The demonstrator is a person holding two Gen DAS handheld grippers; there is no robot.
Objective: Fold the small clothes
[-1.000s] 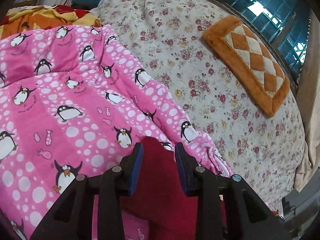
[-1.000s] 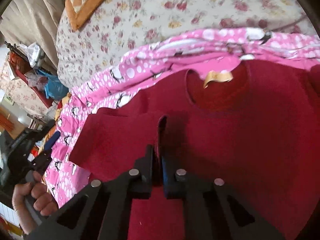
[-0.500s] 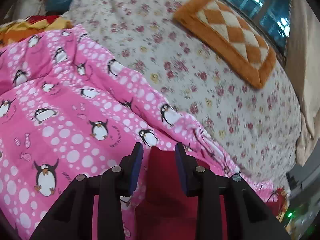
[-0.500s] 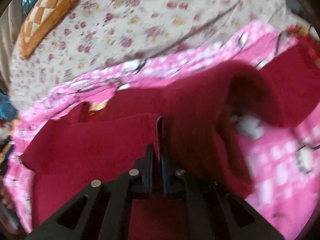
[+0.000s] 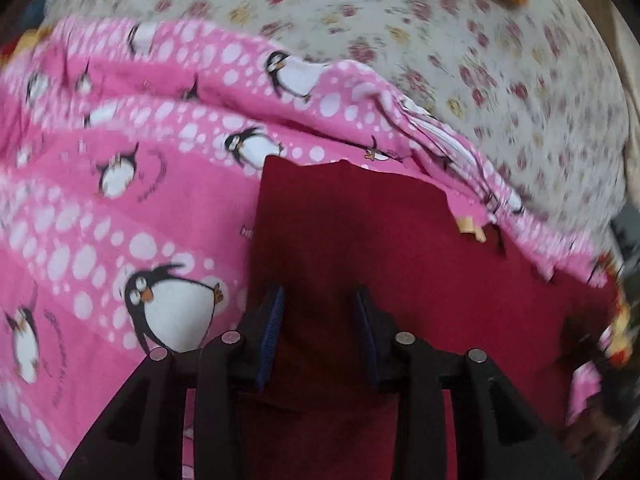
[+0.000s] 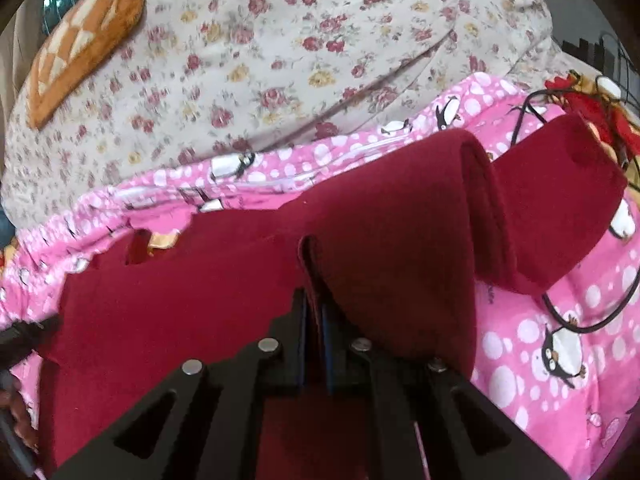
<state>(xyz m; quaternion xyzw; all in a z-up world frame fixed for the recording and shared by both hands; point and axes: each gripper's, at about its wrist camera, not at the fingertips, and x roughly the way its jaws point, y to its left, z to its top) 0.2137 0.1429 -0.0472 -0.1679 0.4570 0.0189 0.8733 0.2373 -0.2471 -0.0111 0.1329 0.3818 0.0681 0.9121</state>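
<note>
Plainly, dark red garment (image 6: pixel 192 304) lies half-folded; sleeve (image 6: pixel 560 200) draped outward.

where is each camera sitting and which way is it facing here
Left wrist: rides on the left tool, angled down at the dark red garment on the pink penguin blanket; only its opening fingers show, cloth between them.
Right wrist: rides on the right tool, angled down, shut on a garment fold; a hand shows at the left edge.
Shared: garment, blanket, floral bedspread, orange cushion.
</note>
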